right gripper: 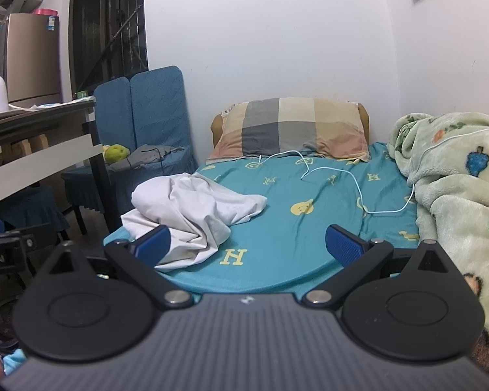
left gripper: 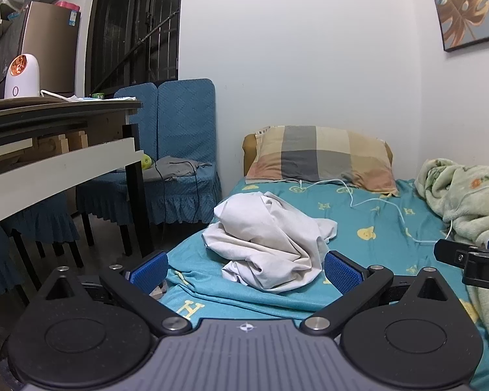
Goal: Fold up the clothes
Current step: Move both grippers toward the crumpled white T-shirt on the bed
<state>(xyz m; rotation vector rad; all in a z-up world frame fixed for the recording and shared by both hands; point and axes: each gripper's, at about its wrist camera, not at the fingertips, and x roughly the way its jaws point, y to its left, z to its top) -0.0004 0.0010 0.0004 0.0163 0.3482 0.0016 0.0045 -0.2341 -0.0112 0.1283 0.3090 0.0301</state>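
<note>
The bed [left gripper: 391, 228], covered in a teal sheet printed with yellow letters and faces, fills most of both views and runs back to a checked pillow [left gripper: 319, 159] against the white wall, with a pale green fleece blanket [right gripper: 456, 195] heaped along its right side. A dark table [left gripper: 58, 120] and blue-covered chairs [left gripper: 179, 150] stand off the left edge of the bed. The task's own thing, a white garment [left gripper: 270, 241], lies in a crumpled heap on the sheet near the bed's left front corner, unfolded and not spread out, so the folding appears to be at its very start. A thin white cable [right gripper: 335, 176] trails across the sheet from the pillow toward the blanket, well apart from the garment. The left gripper [left gripper: 246, 268] hovers low at the foot of the bed with its blue-padded jaws spread wide, framing the near side of the heap but gripping nothing. The right gripper [right gripper: 247, 247] is likewise spread and empty, aimed at bare sheet just to the right of the garment. The next move seems to call for each claw to find an edge or corner of the cloth, pinch it, and draw the garment flat toward the middle of the bed before any fold is made.
</note>
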